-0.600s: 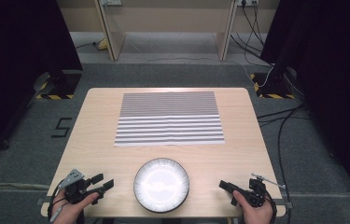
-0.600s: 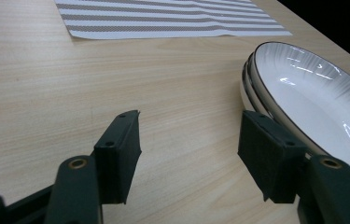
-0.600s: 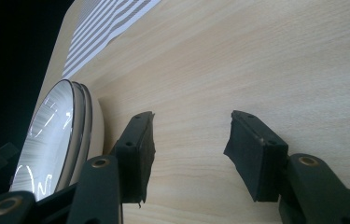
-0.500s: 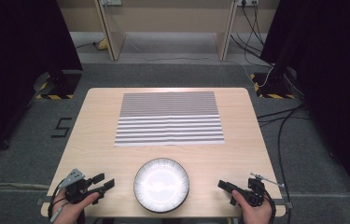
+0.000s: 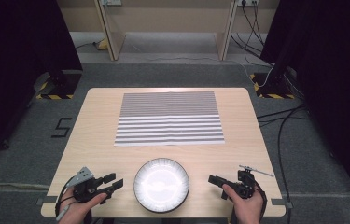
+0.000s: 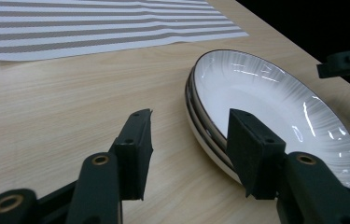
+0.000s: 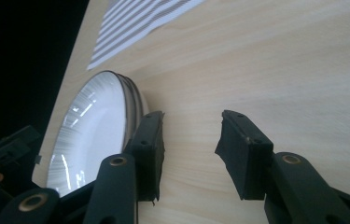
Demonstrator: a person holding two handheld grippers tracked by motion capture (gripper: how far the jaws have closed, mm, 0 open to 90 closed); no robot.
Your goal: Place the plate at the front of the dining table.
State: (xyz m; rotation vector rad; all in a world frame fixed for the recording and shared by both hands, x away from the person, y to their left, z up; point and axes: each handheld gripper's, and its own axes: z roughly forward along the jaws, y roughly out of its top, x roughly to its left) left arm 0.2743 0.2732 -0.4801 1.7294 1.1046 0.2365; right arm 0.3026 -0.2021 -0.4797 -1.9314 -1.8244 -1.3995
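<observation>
Stack of plates (image 5: 161,185) sits at the near edge of the table (image 5: 93,130), at 6 o'clock of the tabletop, midway between the two hands; the left gripper view shows at least two rims nested, white inside with a dark edge line. Striped placemat (image 5: 169,118) lies flat at 12 o'clock from the stack, well apart from it, likely the landing spot for a plate. Left gripper (image 5: 112,183) rests at 9 o'clock of the stack, just beside the rim, jaws apart and empty; in its own view the left gripper (image 6: 189,149) brackets the near rim, one jaw over bare wood, the other in front of the plate wall, no contact evident. Right gripper (image 5: 215,180) waits at 3 o'clock of the stack, near but not touching, jaws apart with nothing between; in its own view the right gripper (image 7: 189,154) looks over bare wood with the plates off to one side. Both hands lie low near the table edge, forearms entering from 6 o'clock, grippers roughly level and pointed inward at the stack. Judgement: a symmetric approach, placed so each side can take a rim; left side looks closer to a pinch than right
</observation>
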